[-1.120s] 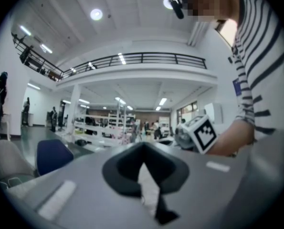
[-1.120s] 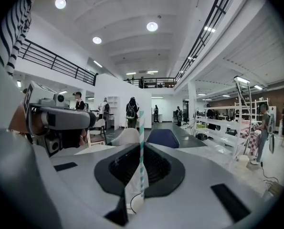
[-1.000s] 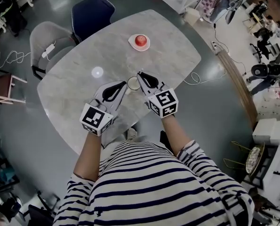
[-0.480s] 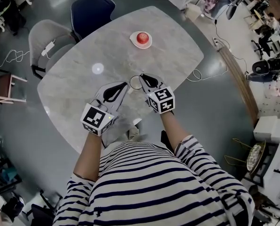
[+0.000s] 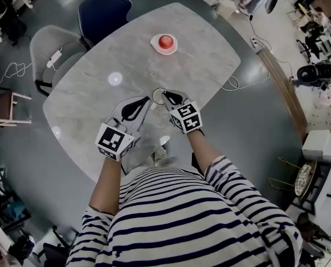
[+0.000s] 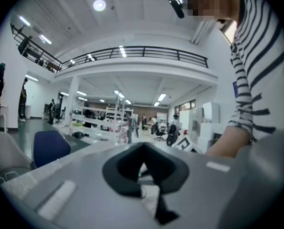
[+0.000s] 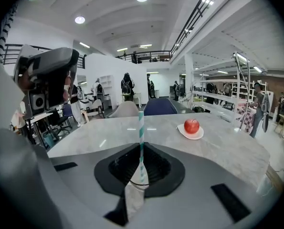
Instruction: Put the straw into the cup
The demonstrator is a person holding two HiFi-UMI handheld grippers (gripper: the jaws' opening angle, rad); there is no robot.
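A clear cup point(image 5: 158, 96) stands on the marble table point(image 5: 98, 99), between the tips of both grippers. My left gripper point(image 5: 147, 99) point(image 6: 142, 149) is shut, its tips pinched on the cup's left rim. My right gripper point(image 5: 165, 95) point(image 7: 142, 149) is shut on a teal-and-white striped straw point(image 7: 141, 132), which stands upright at the cup's right edge. In the head view the straw is too thin to make out. The cup's rim shows only as a faint arc in the two gripper views.
A red apple point(image 5: 165, 41) point(image 7: 192, 126) lies on a small white plate point(image 5: 156, 46) at the table's far side. A blue chair point(image 5: 101, 10) and a grey chair point(image 5: 54, 46) stand beyond the far-left edge. The person's striped shirt point(image 5: 187, 221) is at the near edge.
My right gripper has drawn a little nearer to the cup with the straw. The left gripper has stayed in place at the cup.
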